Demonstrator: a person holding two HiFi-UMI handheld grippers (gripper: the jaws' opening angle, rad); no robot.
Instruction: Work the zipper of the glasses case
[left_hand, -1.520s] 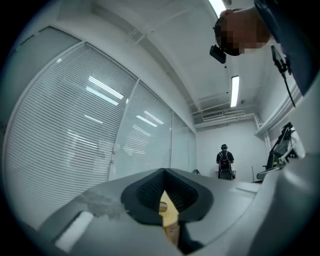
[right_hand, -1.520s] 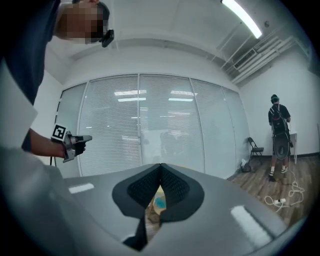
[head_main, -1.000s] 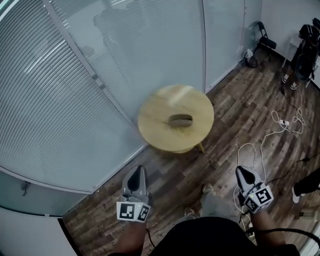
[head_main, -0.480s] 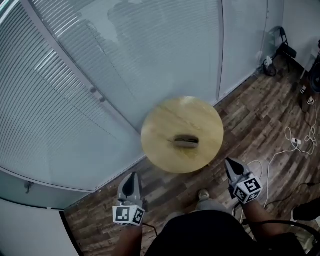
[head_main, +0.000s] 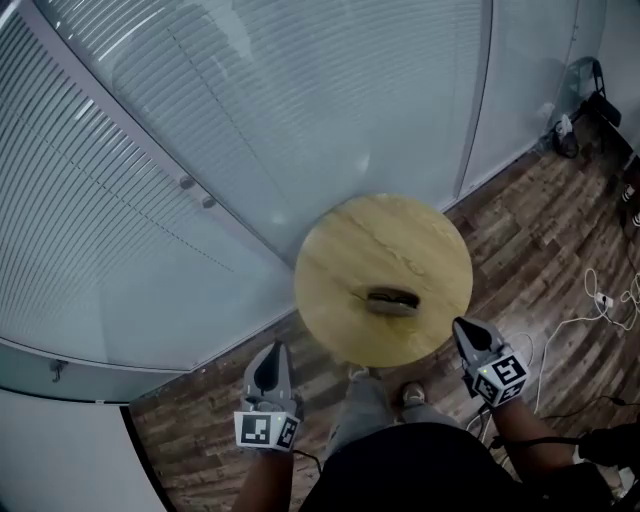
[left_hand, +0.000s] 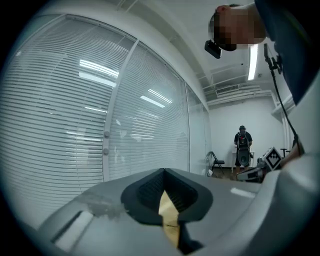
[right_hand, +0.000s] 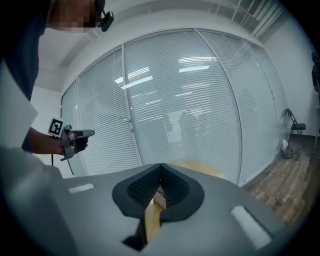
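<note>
- A glass wall with closed blinds (head_main: 190, 130) fills the head view from 9 o'clock round to 1 o'clock.
- The left gripper (head_main: 273, 352) is held over the wooden floor (head_main: 540, 225) at about 8 o'clock from the round wooden table (head_main: 335, 265), clear of its edge. Its own view shows the jaws pressed together at the tips (left_hand: 164, 171), with nothing between them; only a sliver of tabletop shows through the slot below.
- The glasses case (head_main: 391, 299), dark and oblong, lies flat on the tabletop just off centre toward 5 o'clock, apart from both grippers.
- The right gripper (head_main: 462, 326) is at about 4 o'clock from the table centre, its tip at the table's rim. Its jaws (right_hand: 161, 166) are likewise closed on nothing, pointing across the table toward the glass.
- White cables (head_main: 605, 300) trail over the floor at 3 o'clock.
- Far off in the left gripper view, a person (left_hand: 243, 146) stands near a folding chair (left_hand: 216, 162).
</note>
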